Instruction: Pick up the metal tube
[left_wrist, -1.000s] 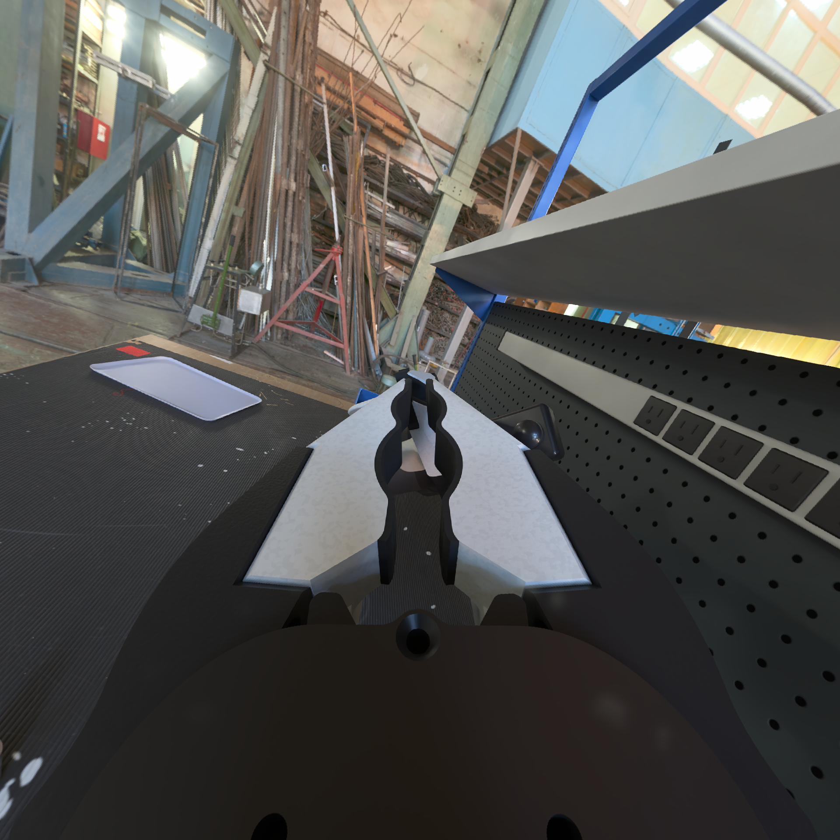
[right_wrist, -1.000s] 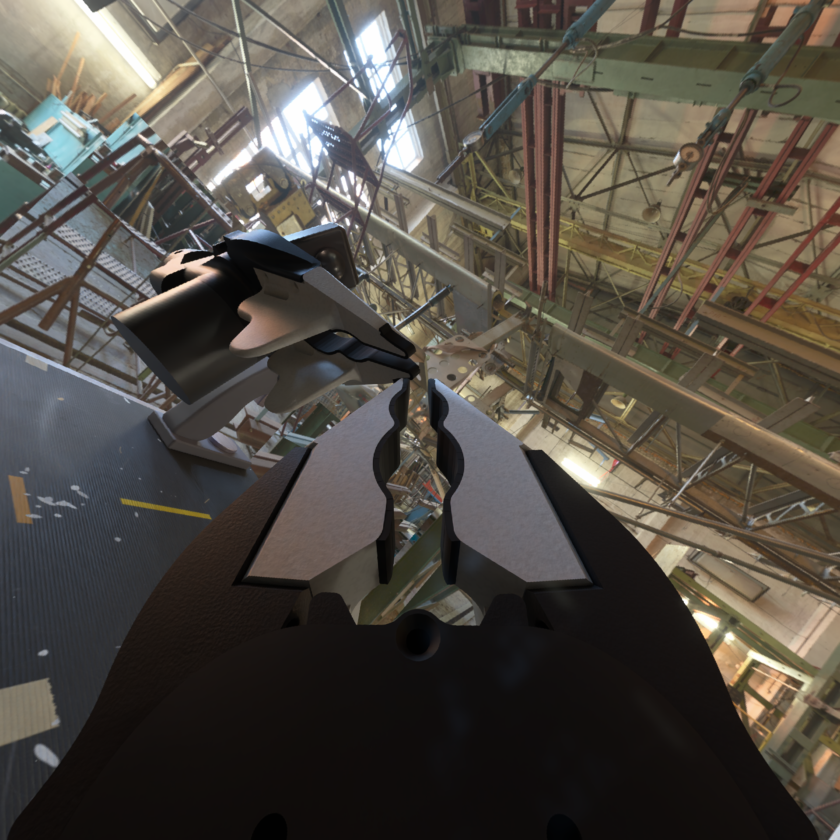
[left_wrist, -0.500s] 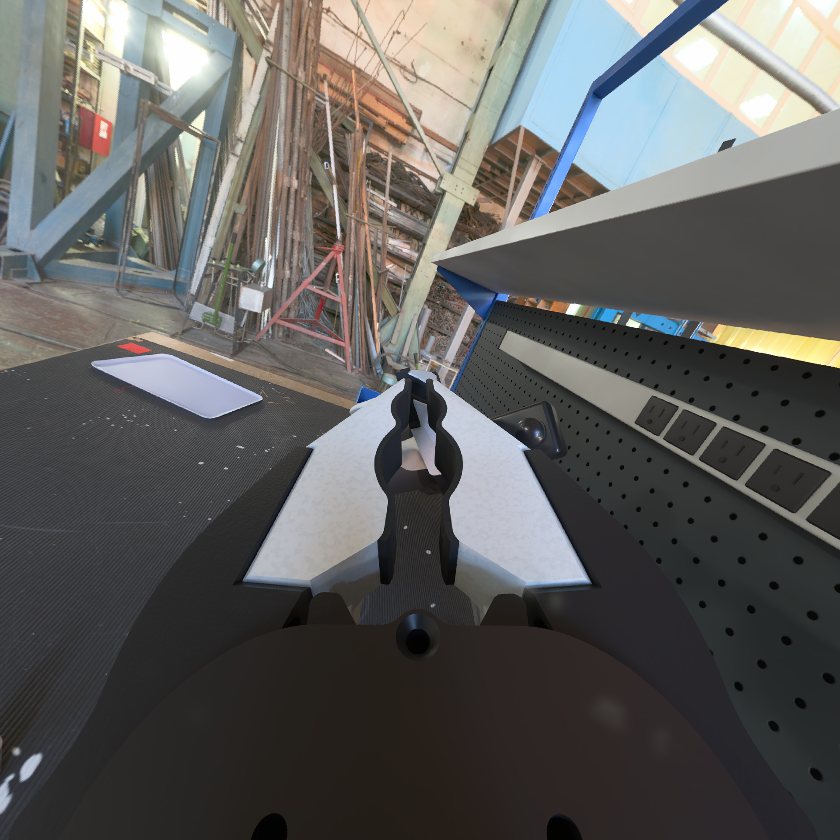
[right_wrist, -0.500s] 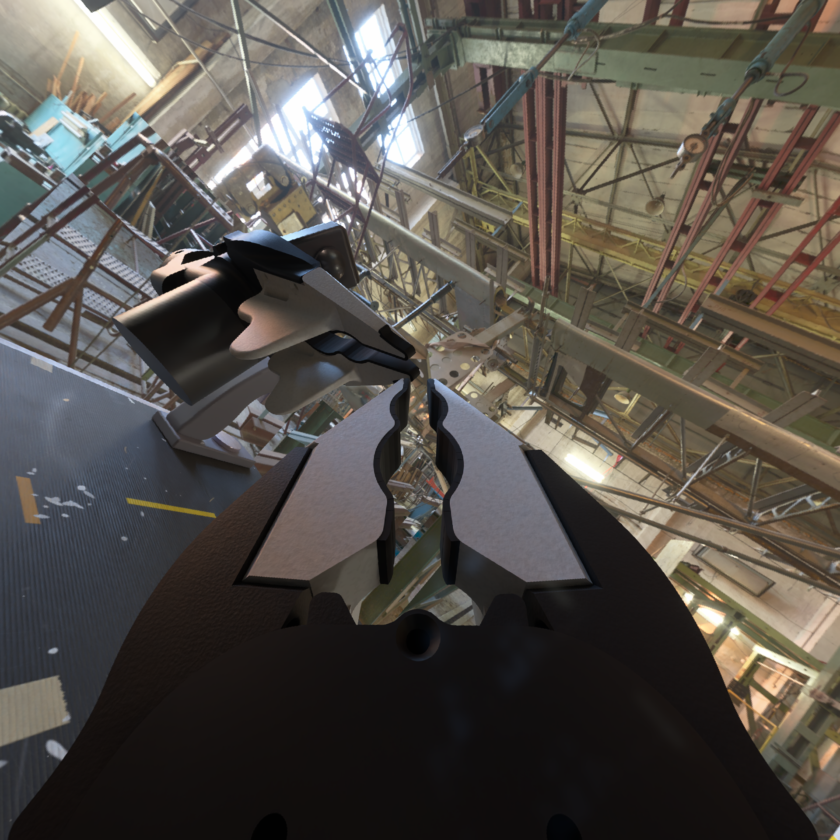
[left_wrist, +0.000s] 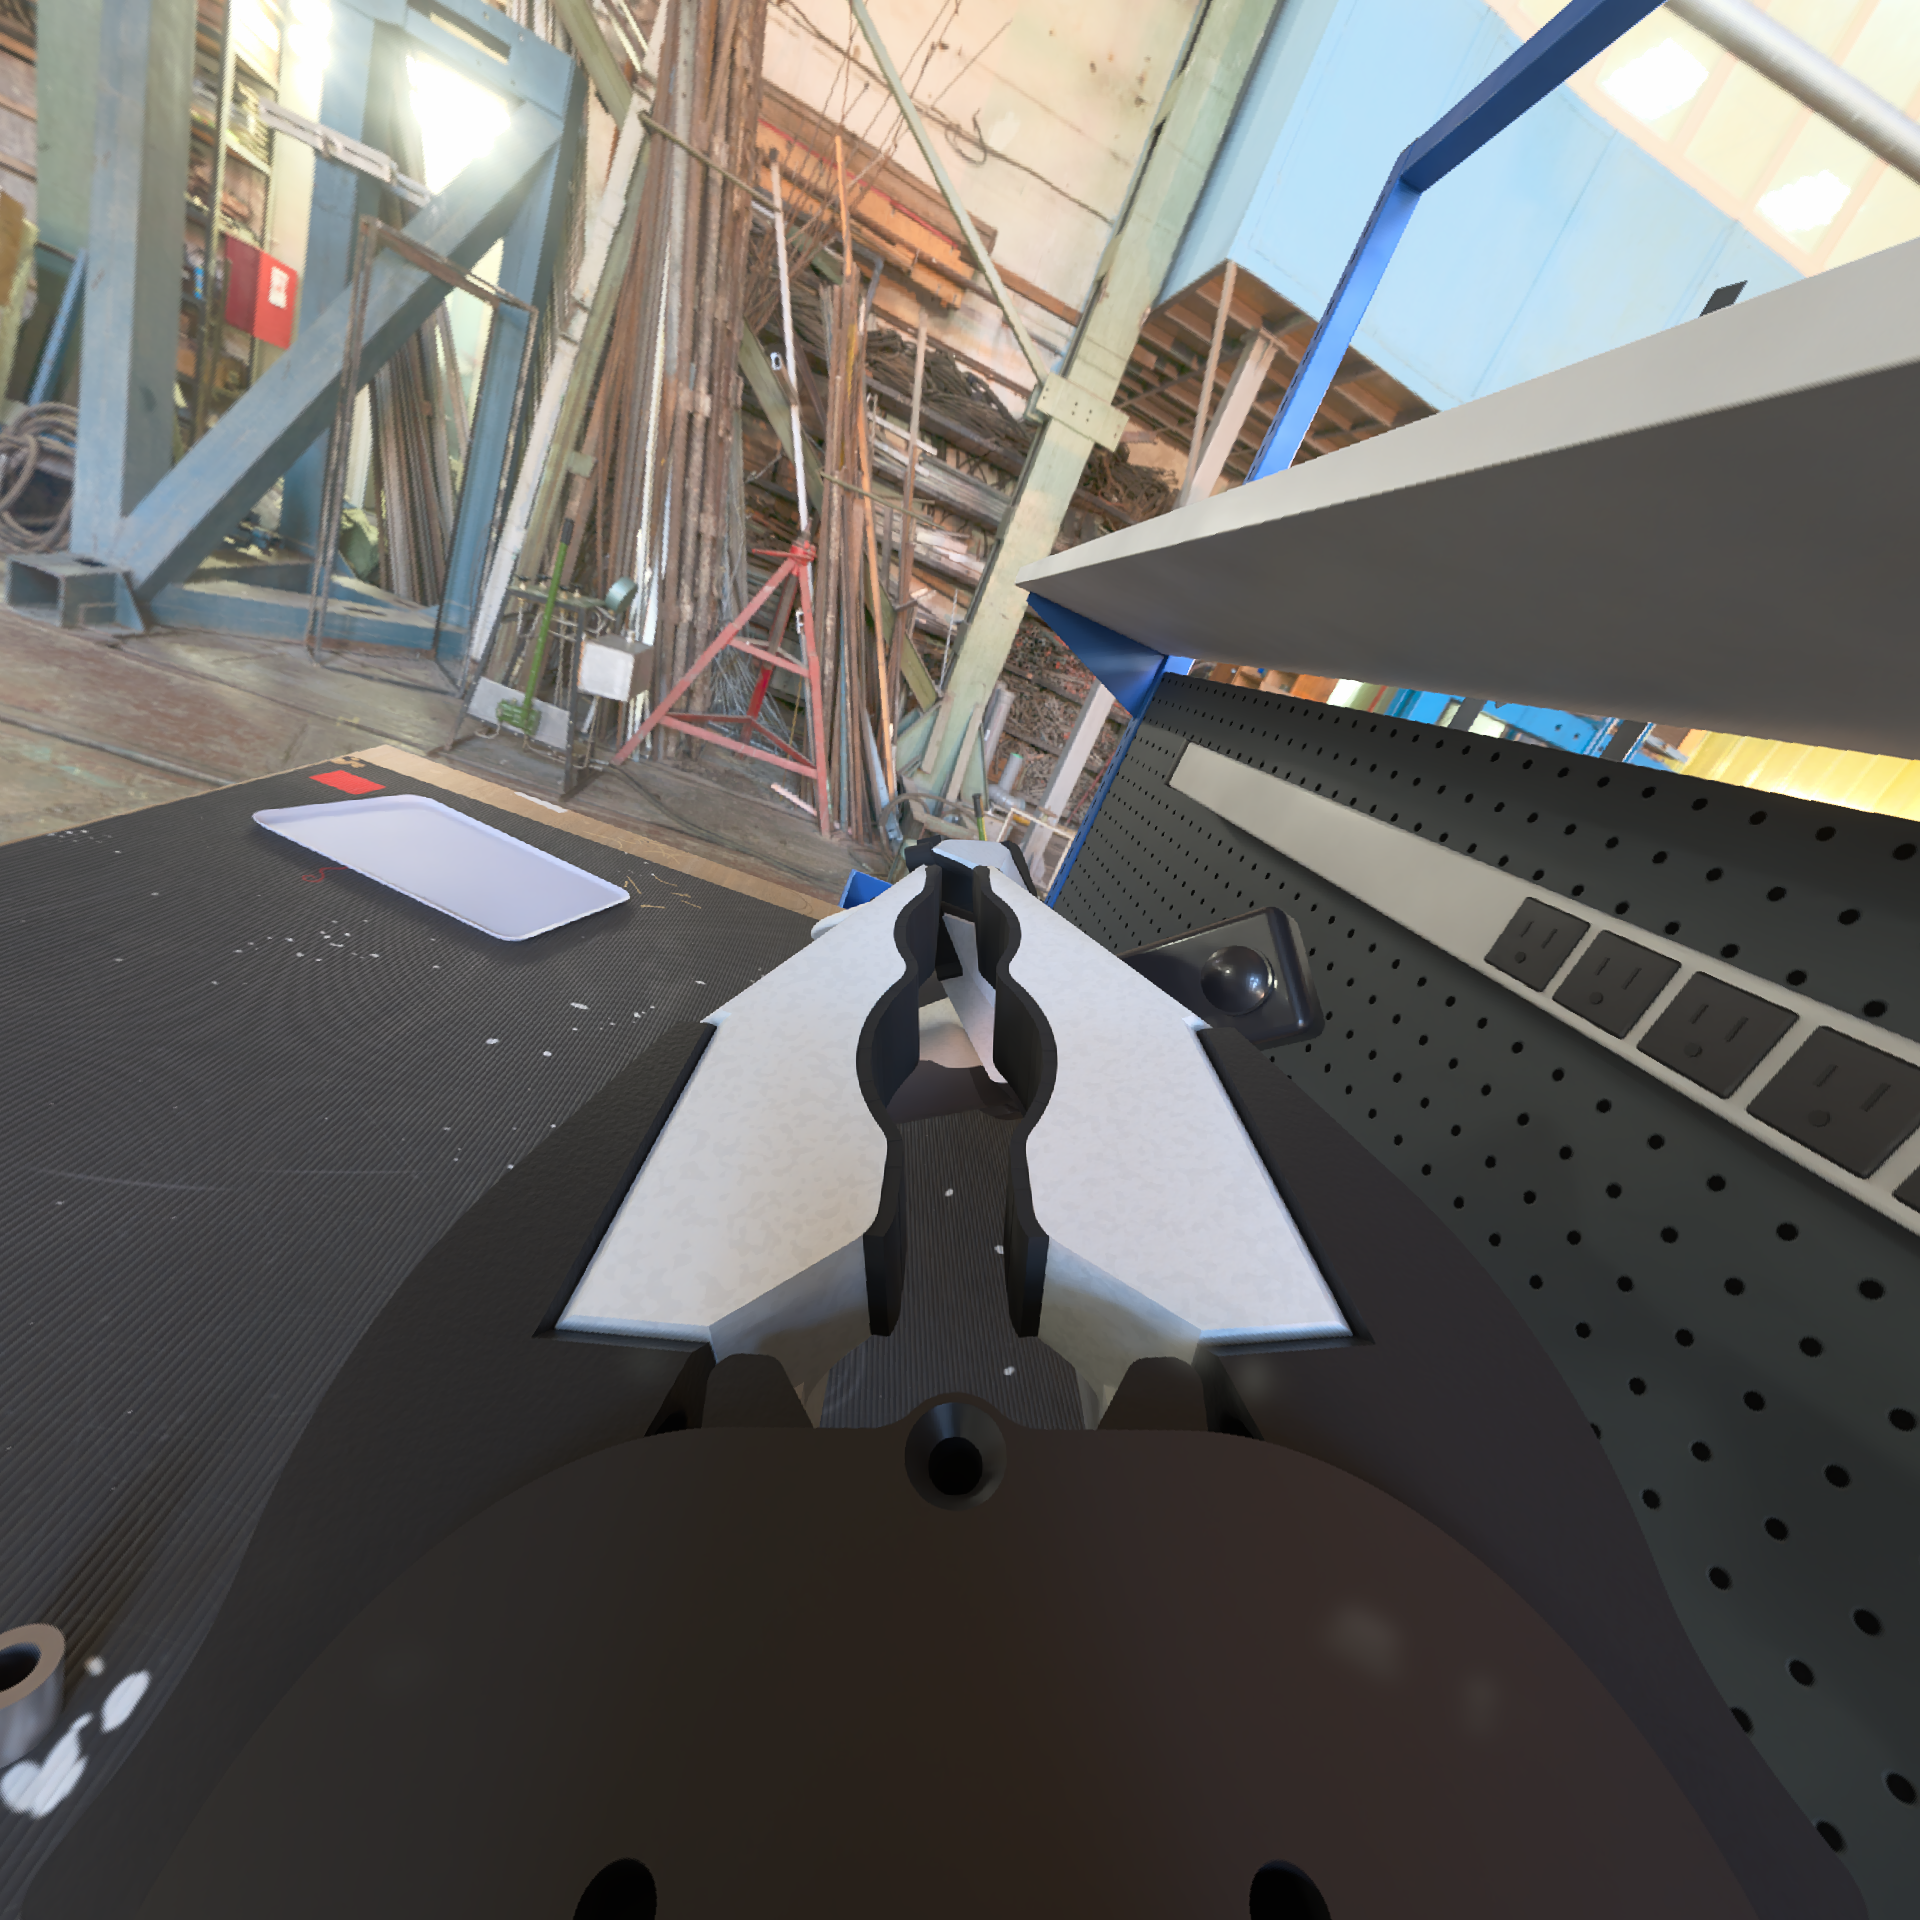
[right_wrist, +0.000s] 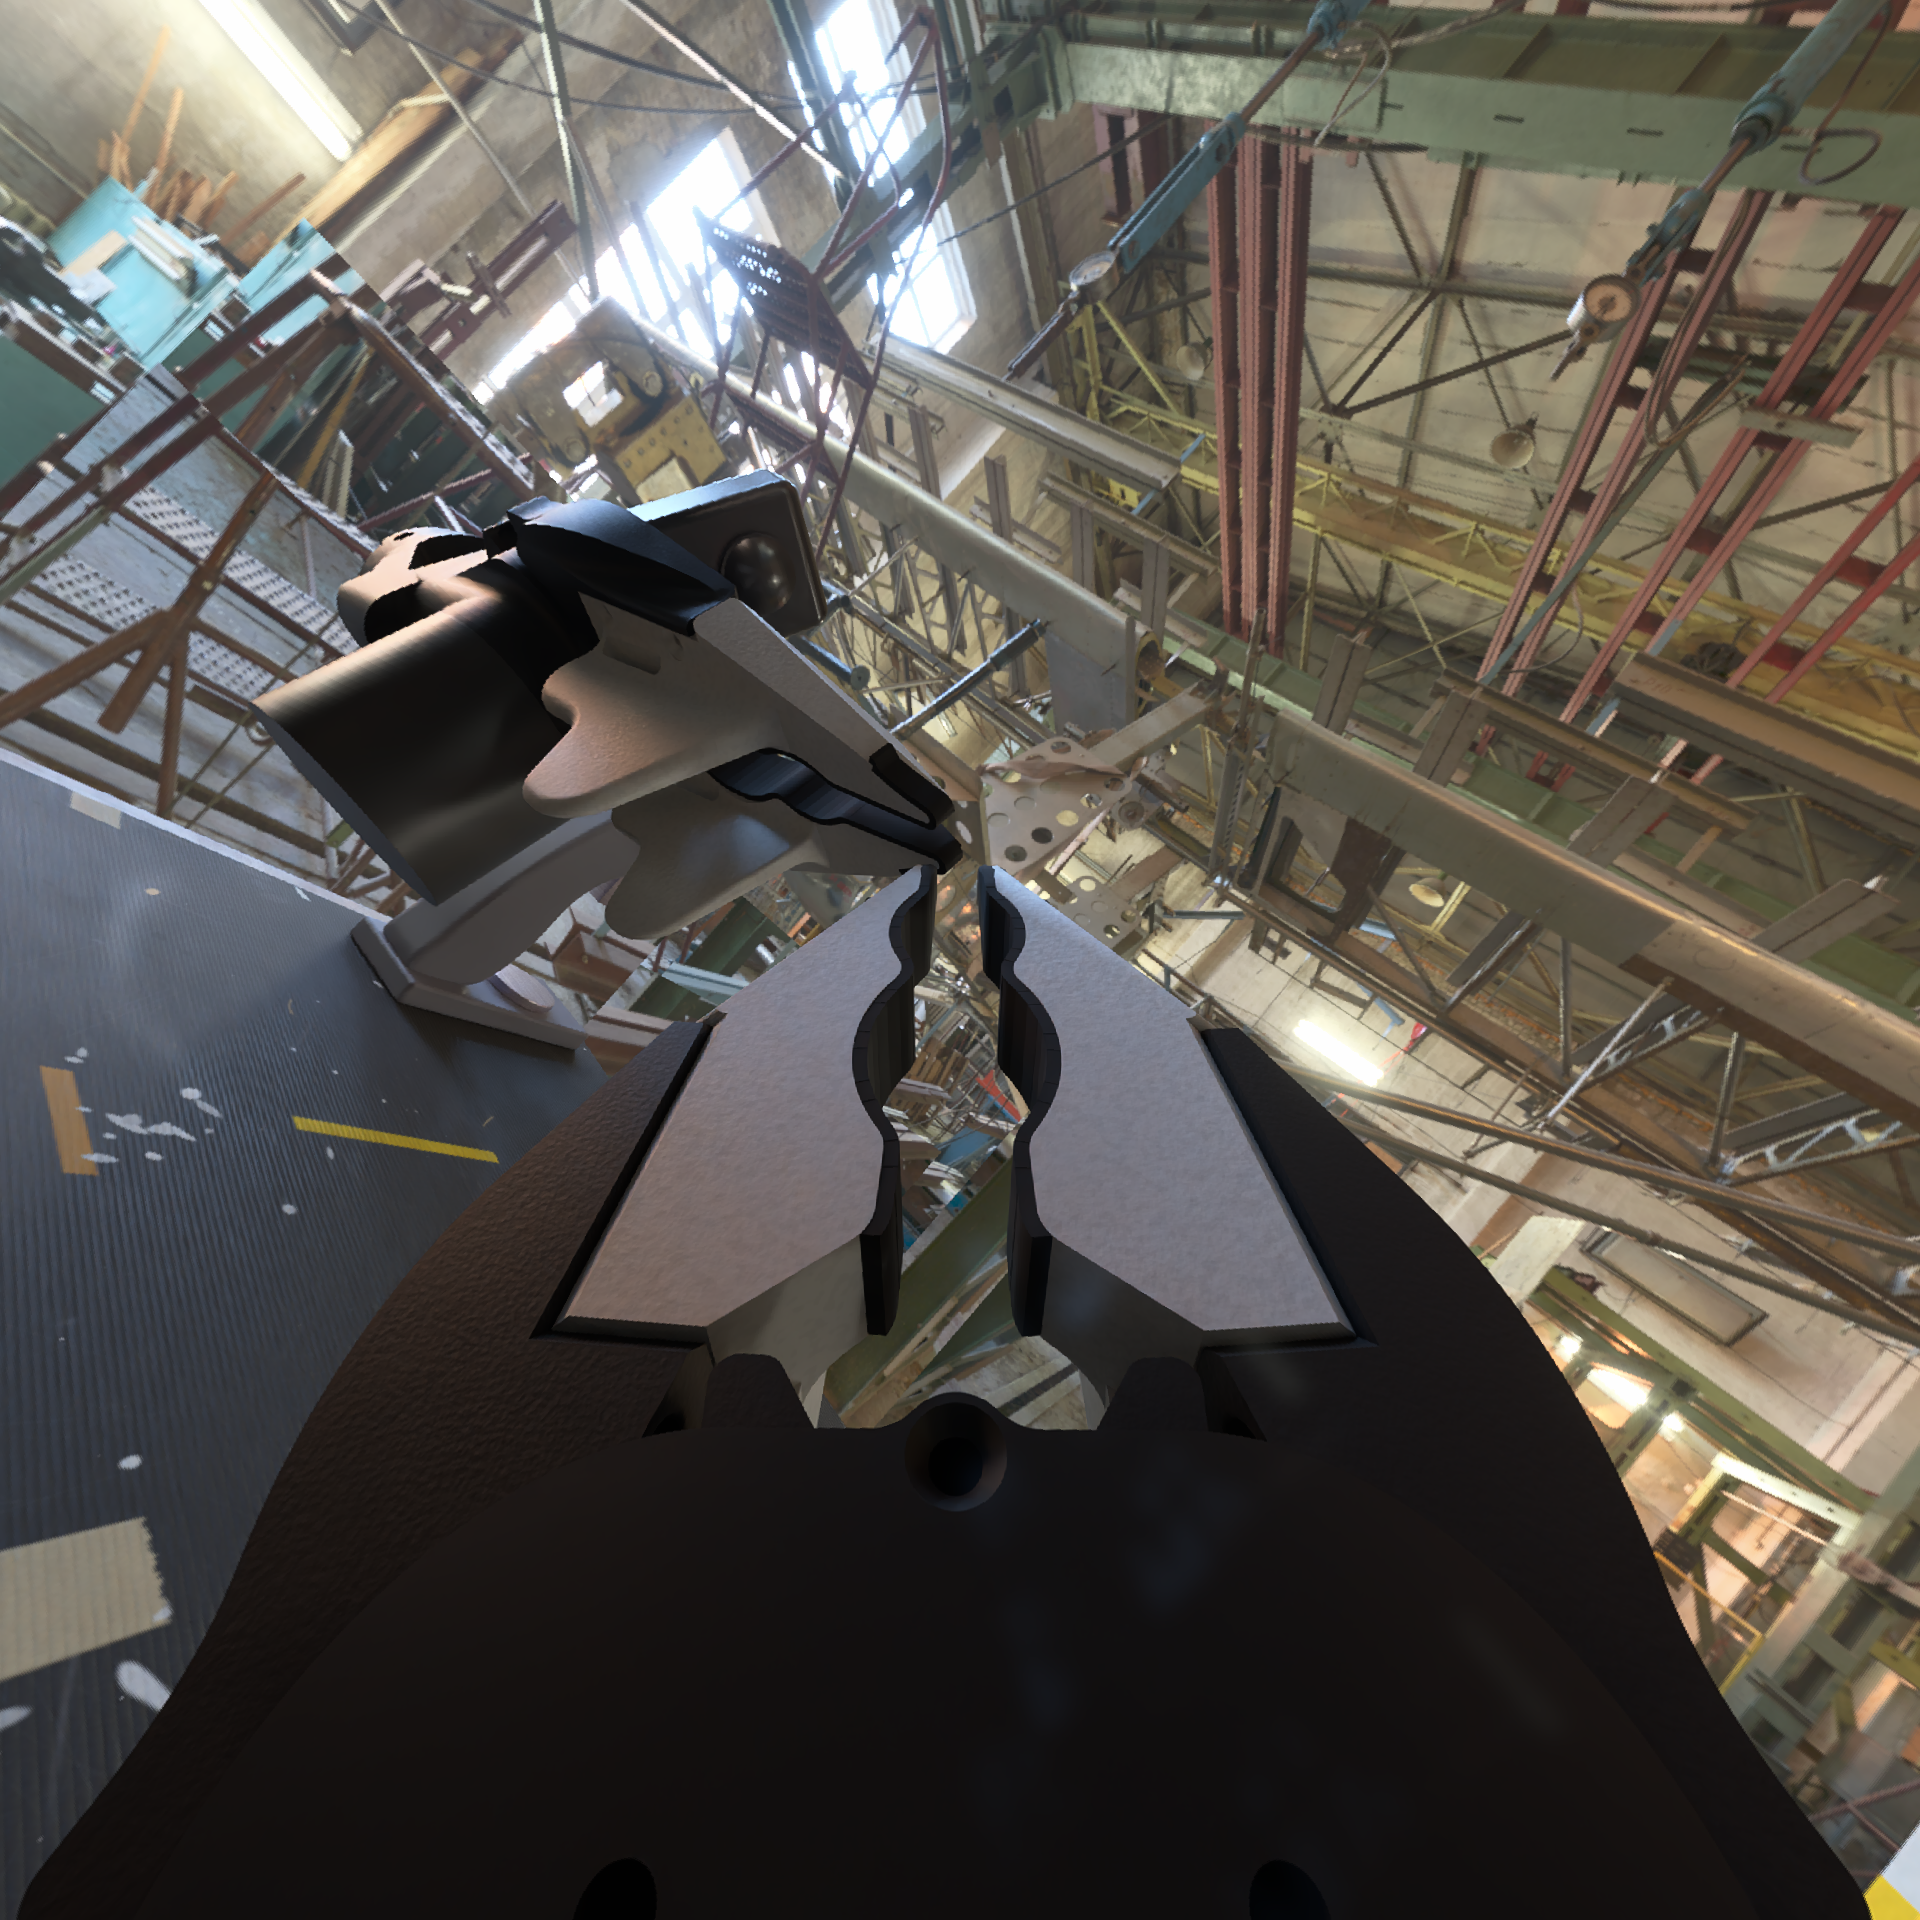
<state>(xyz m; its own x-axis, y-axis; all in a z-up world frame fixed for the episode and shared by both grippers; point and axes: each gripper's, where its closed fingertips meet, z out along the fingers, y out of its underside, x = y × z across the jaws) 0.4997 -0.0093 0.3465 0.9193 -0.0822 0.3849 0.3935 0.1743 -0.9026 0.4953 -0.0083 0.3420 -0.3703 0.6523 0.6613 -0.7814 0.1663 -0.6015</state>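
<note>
1. Desk (left_wrist: 312, 1143): a dark ribbed mat fills the left half of the left wrist view. In the right wrist view it fills only the lower left of the frame, and the rest shows hall roof girders.

2. Pegboard (left_wrist: 1455, 1195): a black perforated panel rises along the right side of the left wrist view. A grey power strip (left_wrist: 1351, 842) is mounted across it, and a grey shelf (left_wrist: 1558, 540) projects above it at upper right.

3. Left tool (left_wrist: 958, 894): it points toward frame centre, over the desk and alongside the pegboard. The fingers are drawn nearly together, with only a narrow slit between the tips. Nothing is gripped.

4. Right tool (right_wrist: 956, 883): it is tilted upward toward the roof. Its fingers are likewise nearly closed, with a thin gap and nothing between them. In this view the left tool appears at centre left, and its tip lies just beside the right tool's left fingertip. Whether they touch cannot be told.

5. Tray (left_wrist: 436, 862): white, flat and rectangular, it lies on the desk at upper left of the left wrist view, well apart from the left tool.

6. Metal tube (left_wrist: 21, 1694): a short grey cylinder with its open end up, it stands on the desk at the lower left edge of the left wrist view, partly cut off by the frame. White flecks lie just beside it. It sits far left of and well back from the left tool's tips, clear of both tools.
</note>
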